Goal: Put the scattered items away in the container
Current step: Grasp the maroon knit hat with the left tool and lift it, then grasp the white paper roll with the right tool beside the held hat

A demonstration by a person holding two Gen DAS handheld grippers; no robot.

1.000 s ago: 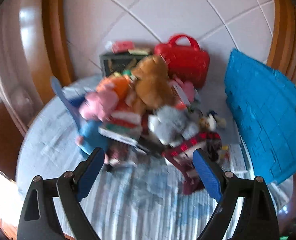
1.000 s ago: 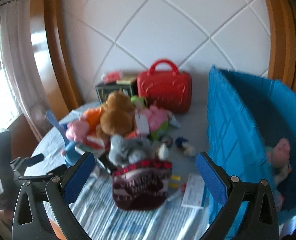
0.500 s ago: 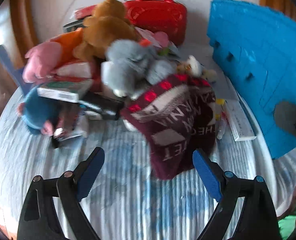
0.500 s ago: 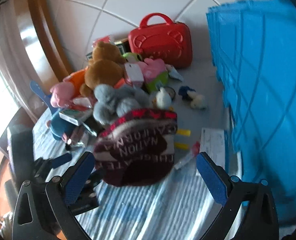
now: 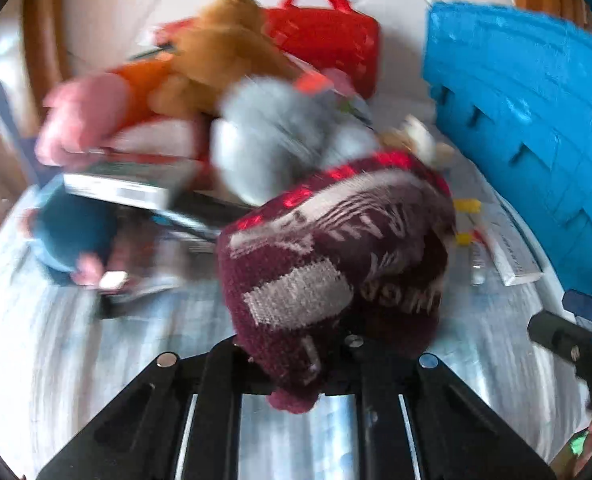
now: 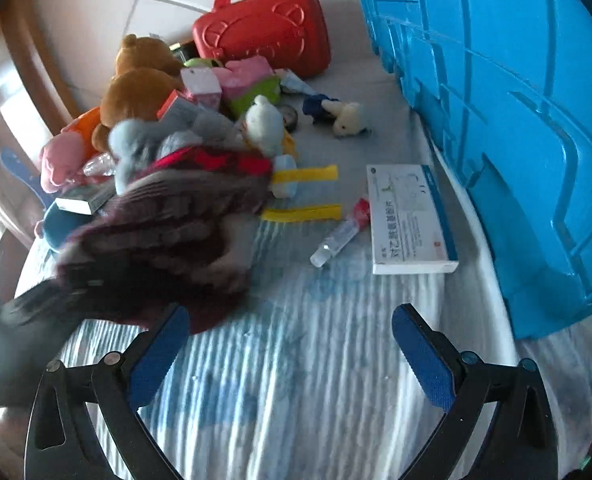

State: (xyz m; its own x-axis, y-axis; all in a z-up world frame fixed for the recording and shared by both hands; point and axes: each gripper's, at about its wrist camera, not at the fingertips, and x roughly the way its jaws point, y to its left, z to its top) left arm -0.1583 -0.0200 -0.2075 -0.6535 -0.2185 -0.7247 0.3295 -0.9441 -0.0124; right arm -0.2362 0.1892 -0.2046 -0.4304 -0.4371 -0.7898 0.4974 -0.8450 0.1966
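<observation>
A maroon knit hat [image 5: 335, 264] with white lettering lies at the front of a toy pile on the striped tablecloth. My left gripper [image 5: 296, 360] is closing its jaws on the hat's near edge; the bunched knit fills the gap and hides the pads. In the right wrist view the same hat [image 6: 164, 232] is blurred at the left. My right gripper [image 6: 290, 316] is open low over the cloth with nothing between its fingers. The blue plastic container [image 6: 515, 100] stands at the right, and its wall [image 5: 535, 120] also shows in the left wrist view.
The pile behind holds a brown teddy [image 6: 140, 88], a grey plush [image 5: 268, 140], pink and orange toys and small boxes. A red case [image 6: 264, 28] stands at the back. A white box [image 6: 407, 220], small bottle [image 6: 339, 236] and yellow strips [image 6: 303, 174] lie near the container.
Both grippers have dropped toward the table and closer to the pile. The left jaws, wide apart before, have come together on the maroon hat. The right jaws stay wide.
</observation>
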